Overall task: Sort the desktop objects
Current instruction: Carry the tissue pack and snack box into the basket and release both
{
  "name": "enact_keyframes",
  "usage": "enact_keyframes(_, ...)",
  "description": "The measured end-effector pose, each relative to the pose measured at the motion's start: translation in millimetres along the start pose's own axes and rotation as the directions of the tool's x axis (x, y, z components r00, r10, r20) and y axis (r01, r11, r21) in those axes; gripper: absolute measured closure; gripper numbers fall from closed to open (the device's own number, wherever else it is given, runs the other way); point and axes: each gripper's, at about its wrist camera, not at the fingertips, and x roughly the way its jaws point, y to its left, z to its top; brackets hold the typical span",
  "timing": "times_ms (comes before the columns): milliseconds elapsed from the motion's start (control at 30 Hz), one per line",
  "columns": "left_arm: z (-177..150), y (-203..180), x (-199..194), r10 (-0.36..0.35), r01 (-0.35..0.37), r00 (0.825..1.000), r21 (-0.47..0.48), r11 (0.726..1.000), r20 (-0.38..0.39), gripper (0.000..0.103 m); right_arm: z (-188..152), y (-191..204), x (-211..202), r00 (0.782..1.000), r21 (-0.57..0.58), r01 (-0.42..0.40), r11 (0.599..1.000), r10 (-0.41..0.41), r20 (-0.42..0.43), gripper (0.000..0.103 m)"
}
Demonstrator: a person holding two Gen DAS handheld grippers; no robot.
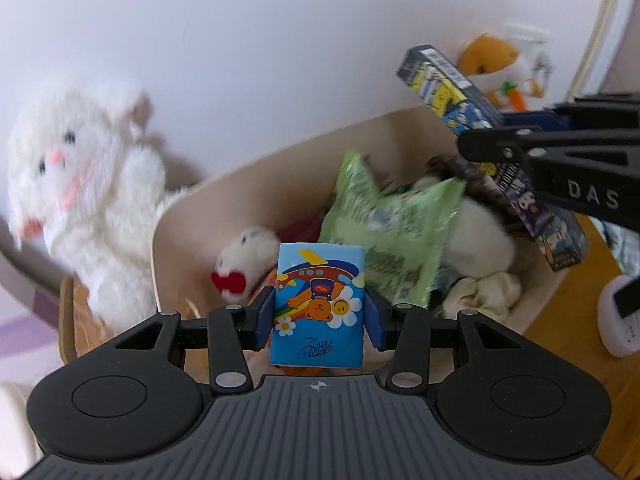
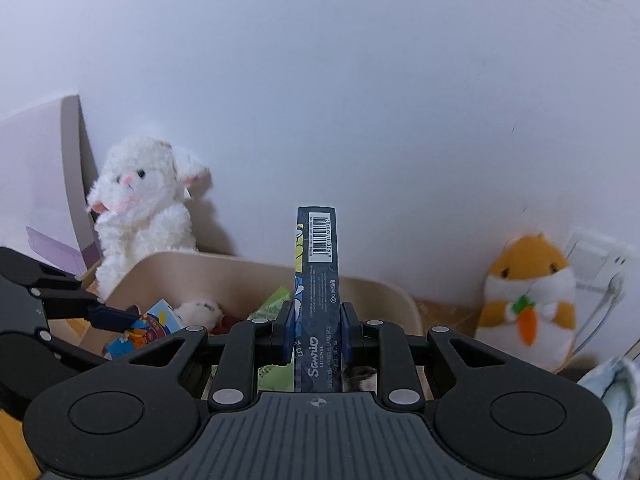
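Presently a blue tissue pack (image 1: 318,304) is clamped upright in the left tool (image 1: 319,316) above the beige bin (image 1: 248,184), in which a green snack bag (image 1: 384,216) and a small white plush (image 1: 248,256) are piled; a dark slim box (image 2: 318,280) is pinched edgewise in the right tool (image 2: 317,330), held over the bin's far rim, between a white lamb plush (image 2: 144,204) and an orange hamster plush (image 2: 528,300) set against the wall
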Motion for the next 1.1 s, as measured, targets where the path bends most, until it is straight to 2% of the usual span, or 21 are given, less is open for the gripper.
enact_keyframes(233, -4.6, 3.6, 13.9, 0.019, -0.019, 1.000, -0.016, 1.000, -0.012, 0.056, -14.5, 3.6, 30.7, 0.991, 0.031, -0.021, 0.999, 0.025, -0.134, 0.082)
enact_keyframes(367, -6.5, 1.2, 14.0, 0.022, -0.022, 1.000, -0.020, 1.000, -0.018, 0.056, -22.5, 7.4, 36.7, 0.985, 0.014, -0.009, 1.000, 0.011, -0.172, 0.082)
enact_keyframes(400, -5.9, -1.0, 11.9, 0.024, -0.024, 1.000, -0.024, 0.999, -0.019, 0.055, -24.2, 7.4, 37.7, 0.984, 0.017, -0.008, 1.000, 0.011, -0.180, 0.082)
enact_keyframes(433, -6.5, -1.1, 10.7, 0.014, -0.014, 1.000, -0.026, 1.000, -0.018, 0.046, -25.1, 6.5, 37.9, 0.982, 0.020, -0.009, 1.000, 0.012, -0.186, 0.081)
enact_keyframes(467, -7.0, -1.1, 9.7, -0.008, 0.007, 1.000, -0.031, 0.999, -0.025, 0.031, -25.7, 6.2, 38.1, 0.981, 0.021, -0.005, 1.000, 0.009, -0.192, 0.069)
enact_keyframes(533, -9.4, -3.1, 5.9, -0.014, 0.013, 1.000, -0.037, 0.999, -0.023, 0.022, -27.6, 6.4, 36.3, 0.980, 0.016, -0.009, 1.000, 0.012, -0.198, 0.057)
enact_keyframes(600, -10.9, -5.6, 3.3, 0.009, -0.010, 1.000, -0.032, 0.999, -0.026, 0.020, -28.6, 7.2, 32.3, 0.982, 0.010, -0.014, 1.000, 0.016, -0.190, 0.032)
enact_keyframes(667, -12.3, -7.2, 2.4, 0.013, -0.015, 0.999, -0.026, 1.000, -0.045, 0.020, -29.2, 8.3, 28.6, 0.983, 0.000, -0.005, 1.000, 0.005, -0.186, 0.024)
enact_keyframes(733, -14.9, -6.9, -0.2, 0.001, -0.002, 0.999, -0.020, 1.000, -0.051, 0.020, -28.8, 8.4, 25.2, 0.982, -0.003, -0.007, 1.000, 0.007, -0.189, 0.021)
enact_keyframes(800, -17.5, -5.9, -4.9, 0.007, -0.008, 0.999, -0.023, 1.000, -0.045, 0.020, -28.8, 7.9, 20.1, 0.982, -0.004, 0.000, 1.000, -0.001, -0.188, 0.003)
enact_keyframes(867, -19.5, -3.4, -9.9, 0.012, -0.014, 0.999, -0.036, 0.999, -0.046, 0.020, -28.9, 7.0, 12.7, 0.985, -0.004, 0.004, 1.000, -0.004, -0.173, 0.000)
enact_keyframes(1100, -21.8, -2.6, -35.5, 0.029, -0.032, 0.999, -0.072, 0.997, -0.040, 0.020, -27.6, 6.0, -10.9, 0.987, 0.008, 0.010, 1.000, -0.008, -0.161, 0.000)
